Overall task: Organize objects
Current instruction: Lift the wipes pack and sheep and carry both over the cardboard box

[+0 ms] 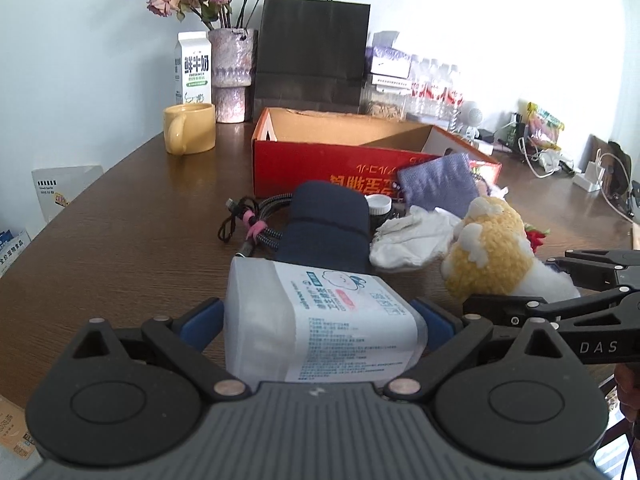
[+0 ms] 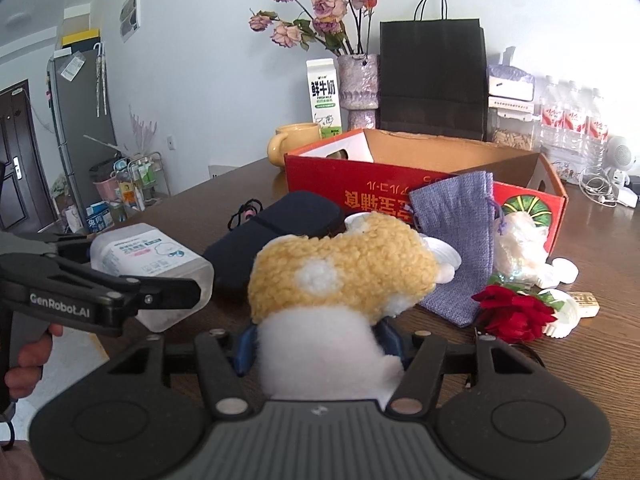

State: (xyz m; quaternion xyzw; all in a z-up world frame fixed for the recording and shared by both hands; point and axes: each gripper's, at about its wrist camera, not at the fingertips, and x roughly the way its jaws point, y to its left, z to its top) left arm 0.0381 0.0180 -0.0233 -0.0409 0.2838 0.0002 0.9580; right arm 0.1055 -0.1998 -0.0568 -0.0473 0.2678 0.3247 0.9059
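My left gripper (image 1: 320,320) is shut on a translucent pack of wipes (image 1: 320,328) with a blue and white label, held just above the table; it also shows in the right wrist view (image 2: 148,264). My right gripper (image 2: 320,344) is shut on a yellow and white plush toy (image 2: 340,280), which also shows in the left wrist view (image 1: 488,252). An open red cardboard box (image 1: 340,160) stands behind the pile (image 2: 400,184). In front of it lie a dark blue pouch (image 1: 328,220), a bundled cable (image 1: 252,224), a purple cloth bag (image 2: 456,236), a white cloth (image 1: 412,236) and a red rose (image 2: 512,312).
A yellow mug (image 1: 190,128), a milk carton (image 1: 193,68), a vase of dried roses (image 1: 232,76) and a black paper bag (image 1: 312,52) stand at the back. Water bottles (image 2: 572,120), chargers and cables (image 1: 588,168) lie at the right. White caps (image 2: 564,270) sit near the rose.
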